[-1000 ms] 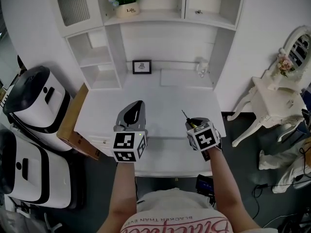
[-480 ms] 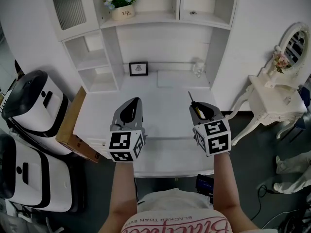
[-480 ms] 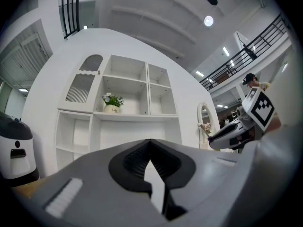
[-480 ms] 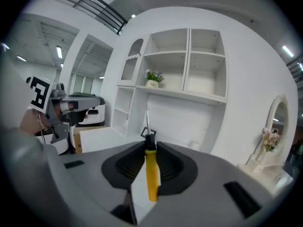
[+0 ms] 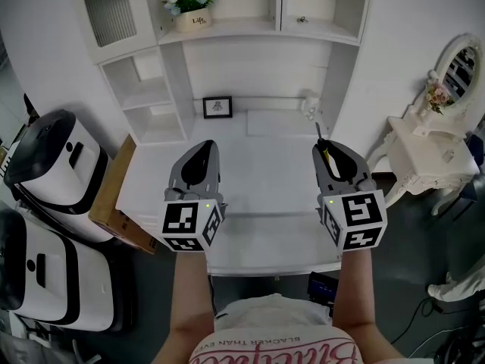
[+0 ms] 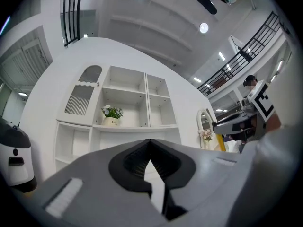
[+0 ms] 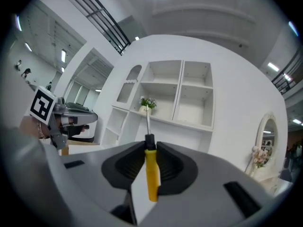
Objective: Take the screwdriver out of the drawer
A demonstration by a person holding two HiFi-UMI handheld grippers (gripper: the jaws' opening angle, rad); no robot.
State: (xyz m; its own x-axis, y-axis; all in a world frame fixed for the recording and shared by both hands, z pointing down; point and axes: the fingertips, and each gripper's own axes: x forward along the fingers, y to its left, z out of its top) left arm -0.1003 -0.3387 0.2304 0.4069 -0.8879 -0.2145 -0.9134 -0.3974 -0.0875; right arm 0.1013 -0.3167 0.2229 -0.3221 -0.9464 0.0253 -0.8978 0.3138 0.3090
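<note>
The screwdriver [image 5: 323,150] has a yellow handle [image 7: 151,174] and a thin metal shaft pointing away from me toward the shelf unit. My right gripper [image 5: 327,149] is shut on it, the handle pinched between the black pads, held in the air above the right side of the white desk [image 5: 258,169]. My left gripper [image 5: 206,144] hovers over the desk's left half; its jaws [image 6: 150,142] are shut with nothing between them. Below the desk edge lies what looks like the pulled-out white drawer [image 5: 258,243]. Each gripper shows in the other's view: right gripper [image 6: 236,122], left gripper [image 7: 71,115].
A white hutch with shelves holds a flower pot [image 5: 195,6]; a small picture frame [image 5: 217,106] stands at the desk's back. A cardboard panel [image 5: 114,196] and white machines [image 5: 45,158] stand left. A white side table [image 5: 424,150] and mirror [image 5: 462,70] stand right.
Both grippers have risen. The right one lifted the screwdriver up and to the right and tilted it more level. The left one rose a little and stayed shut.
</note>
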